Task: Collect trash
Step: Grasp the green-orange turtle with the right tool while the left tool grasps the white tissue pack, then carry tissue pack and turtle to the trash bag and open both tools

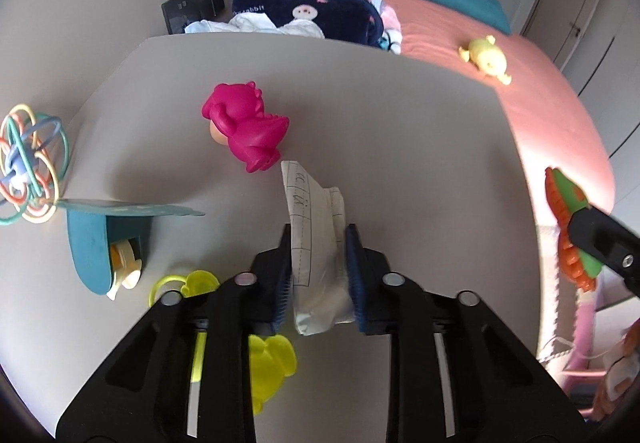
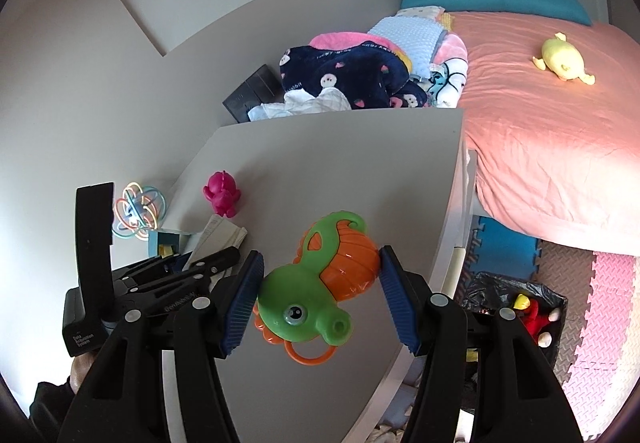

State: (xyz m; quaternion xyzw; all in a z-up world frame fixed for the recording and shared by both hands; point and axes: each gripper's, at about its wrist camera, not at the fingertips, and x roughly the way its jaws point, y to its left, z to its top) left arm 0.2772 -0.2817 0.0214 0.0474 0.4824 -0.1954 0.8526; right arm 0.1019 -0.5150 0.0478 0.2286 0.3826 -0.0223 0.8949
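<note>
Closest to the left wrist camera, the left gripper (image 1: 318,267) has its blue pads pressed against both sides of a folded piece of paper (image 1: 316,239), white with ruled lines and handwriting; the jaws stand narrow, clamped on it. That paper sticks up and forward from between the pads, over the grey table (image 1: 400,147). Under the left finger lie yellow plastic toys (image 1: 272,367), and just to the left a teal box (image 1: 92,255) lies on its side with its opening facing the gripper. Beyond the paper's tip, close to it, a pink dinosaur toy (image 1: 246,125) stands on the tabletop. A ball of coloured loops (image 1: 28,167) sits at the table's left edge, against the wall.

Seen from the right wrist camera, the right gripper (image 2: 320,295) holds a green and orange toy (image 2: 320,283) between its pads at a middling width; the orange shell touches the right pad and the green head meets the left one. Past this toy the tabletop is bare up to its far edge and its right edge. Below that right edge, on foam floor mats (image 2: 600,323), stands a bin lined with a black bag (image 2: 492,287), with red and yellow things inside.

Farther off, a heap of blankets (image 2: 360,71) lies beyond the table's far edge, beside a bed (image 2: 540,147) with a pink cover. A yellow plush toy (image 2: 564,61) rests on it, well apart from everything else.
</note>
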